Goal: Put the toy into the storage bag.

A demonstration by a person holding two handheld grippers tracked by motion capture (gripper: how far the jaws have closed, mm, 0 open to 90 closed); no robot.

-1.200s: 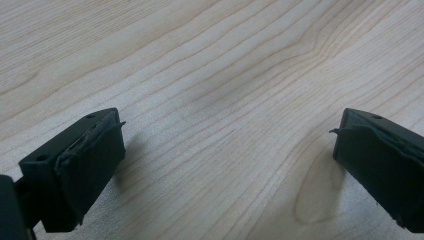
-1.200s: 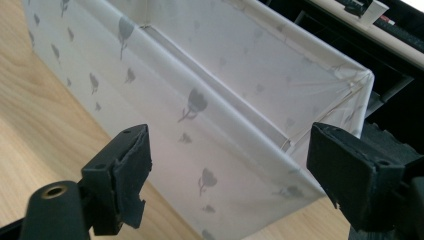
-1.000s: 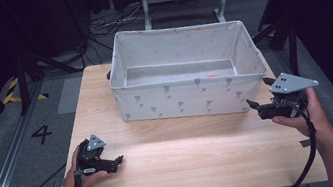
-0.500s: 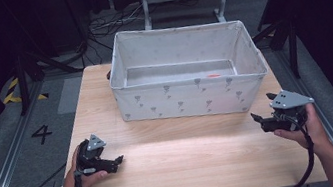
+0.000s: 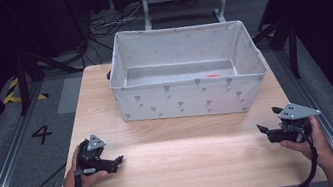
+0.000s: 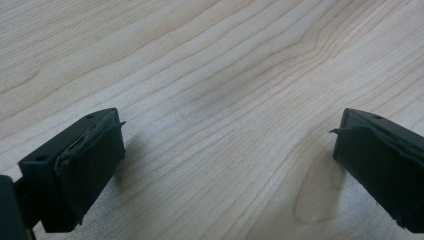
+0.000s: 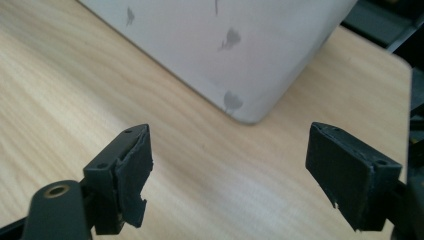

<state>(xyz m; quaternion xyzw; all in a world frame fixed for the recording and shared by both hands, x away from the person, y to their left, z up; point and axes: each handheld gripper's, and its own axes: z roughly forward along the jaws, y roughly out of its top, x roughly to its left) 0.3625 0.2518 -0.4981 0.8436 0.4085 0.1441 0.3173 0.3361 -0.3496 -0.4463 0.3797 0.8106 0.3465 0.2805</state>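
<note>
I hold my left gripper (image 5: 114,161) low over the tabletop (image 5: 191,165), near its front left corner, and its jaws stand wide apart with nothing between them. In the left gripper view I see bare wood grain between the two black pads (image 6: 92,155).

My right gripper (image 5: 267,130) is near the front right corner of the tabletop, and its jaws are also spread wide and hold nothing (the grey three-cornered plate sits on top of it).

The white fabric bin (image 5: 190,97) with small grey marks stands at the back half of the tabletop, well apart from my left gripper and nearer to my right one. In the right gripper view one lower corner of the bin is straight ahead of the jaws, not touching them. Inside the bin, near its right side, lies a small red thing (image 5: 213,75); I cannot tell what it is.
</note>
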